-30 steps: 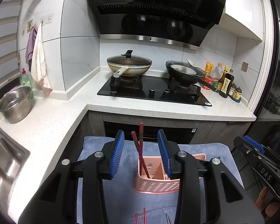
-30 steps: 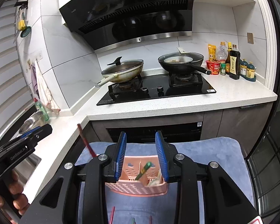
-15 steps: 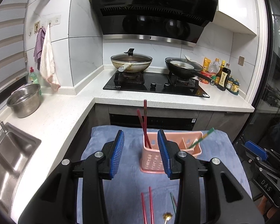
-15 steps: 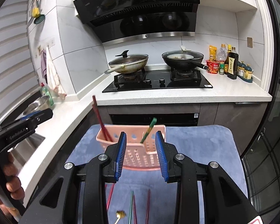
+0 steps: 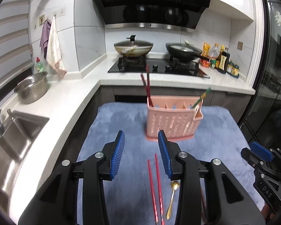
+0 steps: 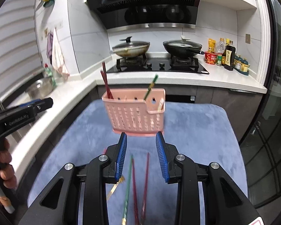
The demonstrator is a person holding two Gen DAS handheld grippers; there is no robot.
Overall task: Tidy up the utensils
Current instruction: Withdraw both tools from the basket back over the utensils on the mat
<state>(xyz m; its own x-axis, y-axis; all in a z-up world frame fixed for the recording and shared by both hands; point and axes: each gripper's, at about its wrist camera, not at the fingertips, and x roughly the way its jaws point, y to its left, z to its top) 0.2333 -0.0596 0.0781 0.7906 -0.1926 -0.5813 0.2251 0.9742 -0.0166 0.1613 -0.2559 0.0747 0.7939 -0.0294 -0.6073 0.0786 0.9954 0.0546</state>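
Note:
A pink perforated utensil basket [image 5: 173, 120] stands on a blue mat [image 5: 121, 123]; it also shows in the right wrist view [image 6: 135, 115]. It holds dark red chopsticks [image 5: 147, 86] at its left end and a green chopstick [image 5: 201, 97] at its right. A red chopstick pair [image 5: 155, 185] and a gold spoon [image 5: 172, 196] lie on the mat below my open, empty left gripper [image 5: 141, 153]. A green chopstick [image 6: 127, 185], dark red chopsticks [image 6: 139, 185] and the gold spoon [image 6: 115, 187] lie under my open, empty right gripper [image 6: 141, 157].
A white L-shaped counter [image 5: 52, 101] borders the mat, with a steel sink [image 5: 11, 142] and steel bowl [image 5: 31, 87] at left. A hob with a lidded wok [image 5: 133, 46] and a black pan [image 5: 183, 50] is behind. Sauce bottles [image 5: 223, 60] stand at back right.
Both grippers have pulled back and up from the basket, which now sits farther ahead. The loose chopsticks and spoon on the mat have come into view below the fingers.

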